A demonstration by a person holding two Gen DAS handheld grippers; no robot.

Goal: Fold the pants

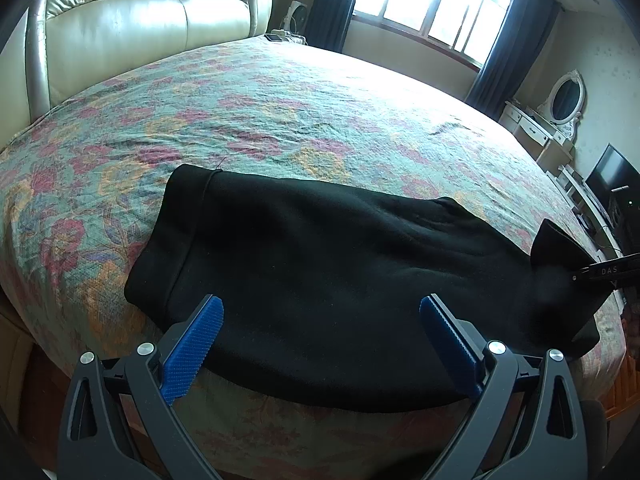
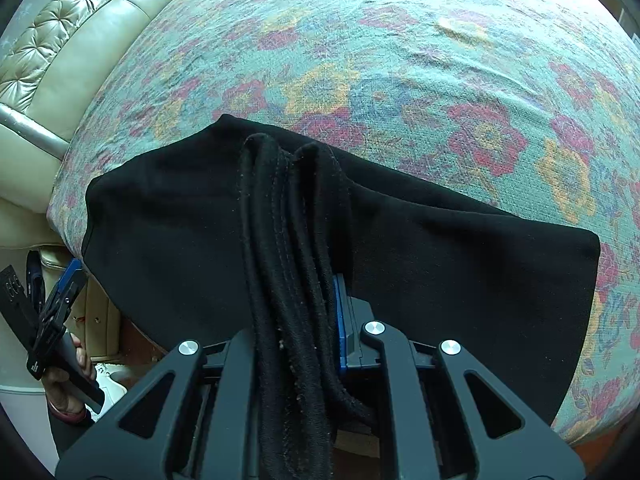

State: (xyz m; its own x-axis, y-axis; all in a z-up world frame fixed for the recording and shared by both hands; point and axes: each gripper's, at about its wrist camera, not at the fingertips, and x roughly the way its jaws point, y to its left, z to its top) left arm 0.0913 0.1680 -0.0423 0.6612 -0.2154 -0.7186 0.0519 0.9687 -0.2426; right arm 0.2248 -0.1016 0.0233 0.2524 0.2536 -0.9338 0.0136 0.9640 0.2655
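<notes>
Black pants (image 1: 312, 264) lie folded lengthwise across the near edge of the bed, waistband end at the left. My left gripper (image 1: 320, 344) is open and empty, its blue pads (image 1: 192, 352) spread just above the pants' near edge. My right gripper (image 2: 296, 300) is shut on the bunched hem end of the pants (image 2: 288, 216) and lifts it off the bed; in the left wrist view it shows at the far right (image 1: 600, 272), with the cloth raised in a peak. The left gripper shows at the lower left of the right wrist view (image 2: 60, 300).
The bed has a floral cover (image 1: 280, 100) and a padded cream headboard (image 1: 152, 12). A window (image 1: 432, 0) with dark curtains, a white dresser with an oval mirror (image 1: 564, 100) and a dark screen (image 1: 616, 176) stand beyond the bed. The floor lies below the bed edge.
</notes>
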